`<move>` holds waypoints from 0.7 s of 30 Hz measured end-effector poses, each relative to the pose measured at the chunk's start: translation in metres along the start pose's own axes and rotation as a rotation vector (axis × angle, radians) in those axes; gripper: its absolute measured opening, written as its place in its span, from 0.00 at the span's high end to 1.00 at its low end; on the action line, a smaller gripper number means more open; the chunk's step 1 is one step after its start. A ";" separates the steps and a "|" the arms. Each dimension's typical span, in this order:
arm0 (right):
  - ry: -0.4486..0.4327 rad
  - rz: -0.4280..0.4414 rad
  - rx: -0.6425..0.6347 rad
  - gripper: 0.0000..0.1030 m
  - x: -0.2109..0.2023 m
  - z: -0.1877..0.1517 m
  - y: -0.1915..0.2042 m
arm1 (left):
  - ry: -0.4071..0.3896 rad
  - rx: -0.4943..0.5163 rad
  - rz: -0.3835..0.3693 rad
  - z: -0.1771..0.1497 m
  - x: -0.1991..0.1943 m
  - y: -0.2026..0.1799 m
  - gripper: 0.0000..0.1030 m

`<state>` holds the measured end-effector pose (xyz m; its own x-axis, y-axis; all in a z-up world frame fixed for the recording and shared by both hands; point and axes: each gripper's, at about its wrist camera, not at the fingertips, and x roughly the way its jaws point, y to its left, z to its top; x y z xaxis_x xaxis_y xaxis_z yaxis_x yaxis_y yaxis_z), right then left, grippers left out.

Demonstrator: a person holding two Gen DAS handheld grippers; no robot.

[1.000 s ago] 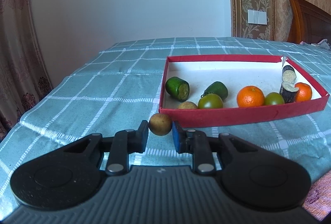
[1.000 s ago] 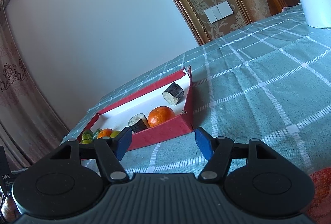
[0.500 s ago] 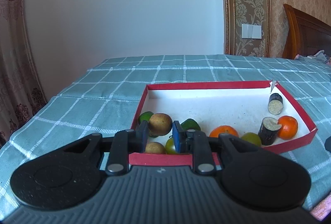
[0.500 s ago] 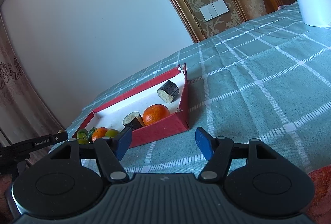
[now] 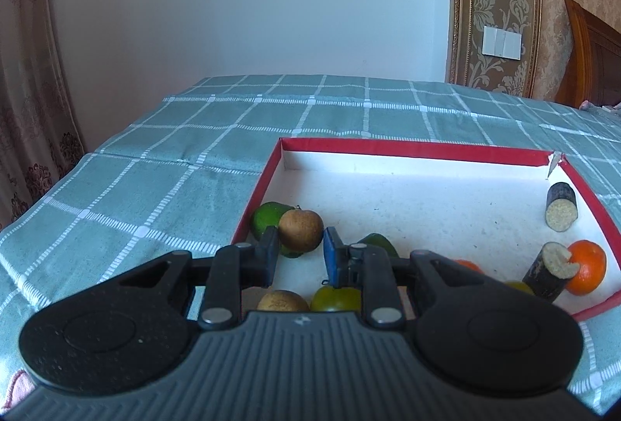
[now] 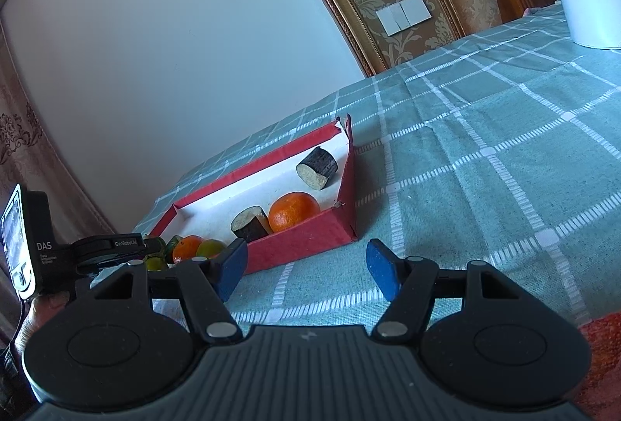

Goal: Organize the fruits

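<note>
1. Round brown fruit (image 5: 300, 230): pinched in narrowly parted left gripper (image 5: 300, 253), above near-left corner of red-rimmed cardboard box (image 5: 407, 147).
2. Right gripper (image 6: 306, 267): wide apart, empty.
3. Left: release only.

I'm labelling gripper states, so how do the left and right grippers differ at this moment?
The left gripper has its jaws narrowed around a brown round fruit, though a small gap shows on one side; the right gripper is wide open with nothing between its fingers. The left sits over the red box; the right is over the checked cloth beside it. Both have blue pads.
</note>
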<state>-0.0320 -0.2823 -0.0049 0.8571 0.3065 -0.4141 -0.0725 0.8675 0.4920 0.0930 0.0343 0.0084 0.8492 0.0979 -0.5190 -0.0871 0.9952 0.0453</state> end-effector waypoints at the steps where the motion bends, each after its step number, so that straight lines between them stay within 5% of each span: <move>1: 0.001 0.000 -0.001 0.35 0.000 0.000 0.000 | -0.003 0.005 0.000 0.000 0.001 -0.001 0.78; 8: 0.002 0.000 -0.002 0.35 0.001 0.000 0.000 | -0.005 0.019 0.002 -0.002 0.002 -0.003 0.72; 11: 0.004 0.001 -0.003 0.35 0.000 0.000 0.001 | -0.006 0.010 0.040 -0.003 0.003 -0.002 0.50; 16: 0.001 -0.001 -0.002 0.35 0.000 0.000 0.001 | 0.001 -0.012 0.015 -0.002 -0.006 0.003 0.43; 17: -0.001 -0.001 -0.002 0.35 0.000 0.000 0.001 | -0.001 -0.008 0.018 -0.002 -0.010 0.001 0.35; 18: -0.004 -0.001 -0.001 0.35 0.000 0.000 0.001 | -0.007 -0.003 0.032 -0.002 -0.015 0.001 0.17; 21: -0.012 -0.002 -0.001 0.30 -0.002 0.000 0.001 | -0.041 0.001 0.051 -0.005 -0.033 0.000 0.06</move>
<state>-0.0332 -0.2820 -0.0033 0.8634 0.3002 -0.4055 -0.0716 0.8685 0.4905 0.0628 0.0312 0.0212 0.8644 0.1489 -0.4803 -0.1304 0.9888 0.0719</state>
